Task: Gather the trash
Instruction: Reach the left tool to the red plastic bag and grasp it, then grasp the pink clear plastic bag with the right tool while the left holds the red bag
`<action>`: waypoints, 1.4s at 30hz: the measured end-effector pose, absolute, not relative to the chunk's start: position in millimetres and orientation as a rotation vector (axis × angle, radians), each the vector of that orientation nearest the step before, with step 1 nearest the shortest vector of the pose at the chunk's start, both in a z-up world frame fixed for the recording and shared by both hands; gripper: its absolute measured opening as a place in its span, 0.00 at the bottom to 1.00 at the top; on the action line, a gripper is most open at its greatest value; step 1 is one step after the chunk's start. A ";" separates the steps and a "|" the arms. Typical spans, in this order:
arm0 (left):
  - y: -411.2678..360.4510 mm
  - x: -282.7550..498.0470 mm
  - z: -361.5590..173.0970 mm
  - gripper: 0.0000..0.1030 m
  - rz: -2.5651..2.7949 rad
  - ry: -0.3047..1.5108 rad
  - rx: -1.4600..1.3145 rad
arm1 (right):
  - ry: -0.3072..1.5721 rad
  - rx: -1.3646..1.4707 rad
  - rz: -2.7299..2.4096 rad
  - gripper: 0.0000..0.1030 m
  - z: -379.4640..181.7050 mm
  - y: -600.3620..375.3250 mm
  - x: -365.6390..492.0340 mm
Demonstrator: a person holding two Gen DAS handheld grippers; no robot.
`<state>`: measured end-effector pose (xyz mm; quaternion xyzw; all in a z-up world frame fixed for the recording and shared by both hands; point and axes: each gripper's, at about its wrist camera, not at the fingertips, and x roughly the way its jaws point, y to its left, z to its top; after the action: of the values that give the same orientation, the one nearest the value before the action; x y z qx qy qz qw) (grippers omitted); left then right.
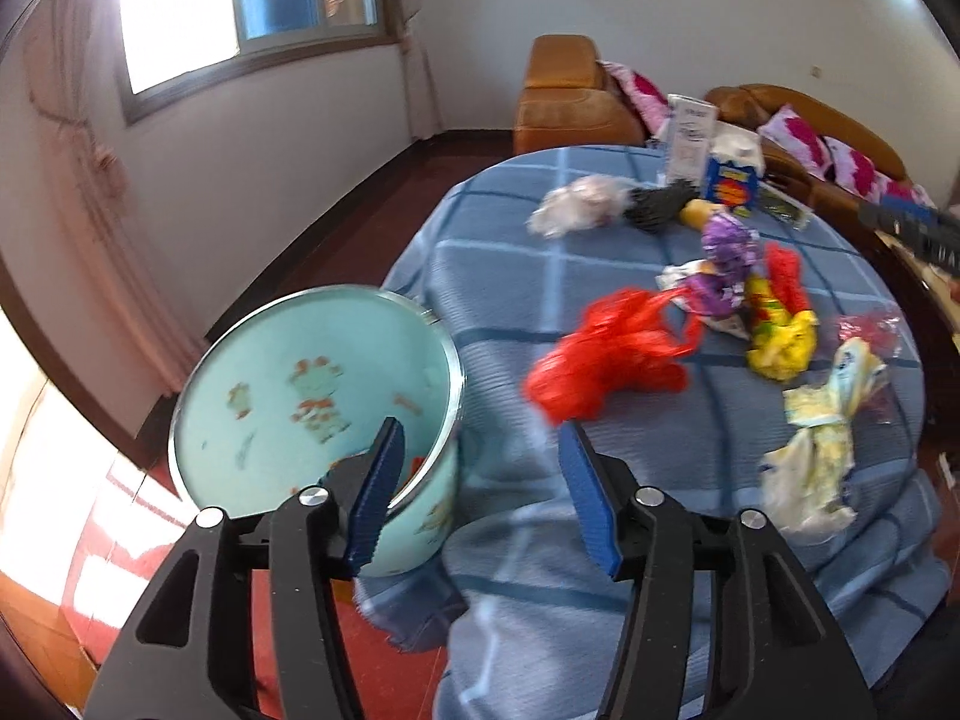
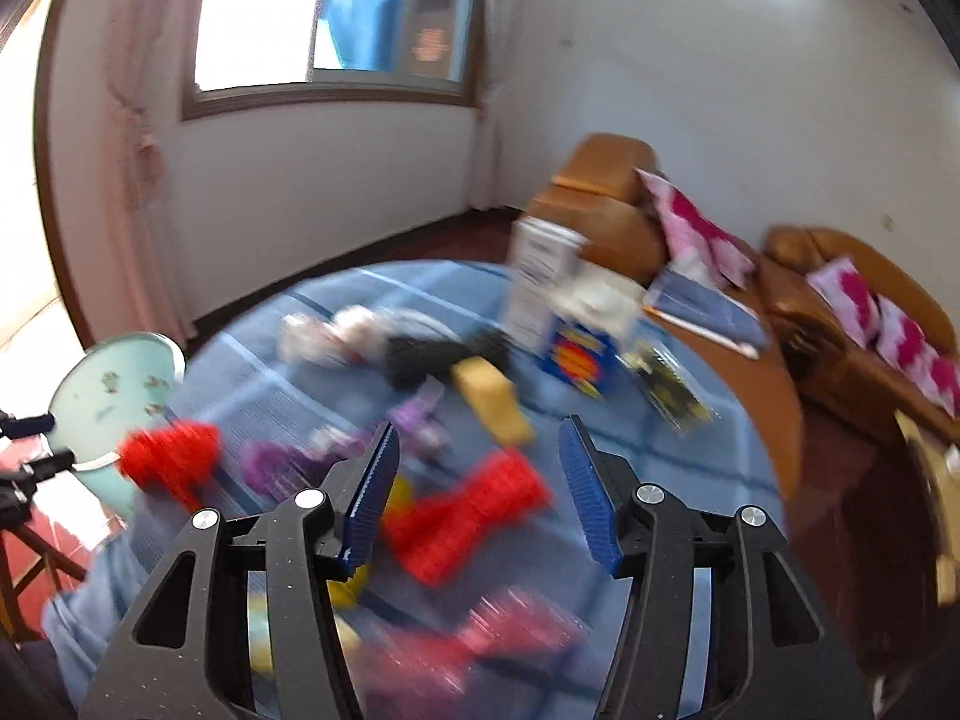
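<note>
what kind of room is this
Most likely a home living room: brown leather sofas with pink patterned cushions line the wall, a curtained window lets in daylight, and a round table under a blue checked cloth holds scattered wrappers beside a mint-green bin.

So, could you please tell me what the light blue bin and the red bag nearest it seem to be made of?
The light blue bin looks like painted or enamelled metal: a shiny silvery rim and smooth printed walls. The red bag looks like thin glossy plastic film, crumpled and slightly translucent.
</note>
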<state>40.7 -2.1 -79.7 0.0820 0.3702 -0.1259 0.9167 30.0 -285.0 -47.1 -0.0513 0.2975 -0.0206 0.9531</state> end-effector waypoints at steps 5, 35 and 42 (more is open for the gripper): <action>-26.0 56.6 -86.4 0.53 -0.292 0.743 0.170 | 0.625 -0.030 -0.078 0.56 -68.5 -308.0 10.5; -19.0 35.2 -72.5 0.08 -0.372 0.742 0.193 | 0.623 0.052 -0.164 0.56 -91.6 -353.8 -23.1; -25.1 37.5 -81.2 0.08 -0.384 0.764 0.199 | 0.645 0.074 -0.111 0.56 -106.3 -353.0 -14.8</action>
<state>37.5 -25.1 -81.2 0.0965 0.3698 -0.1860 0.9052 -14.8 -353.0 -106.3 0.0364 0.3169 -0.0547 0.9462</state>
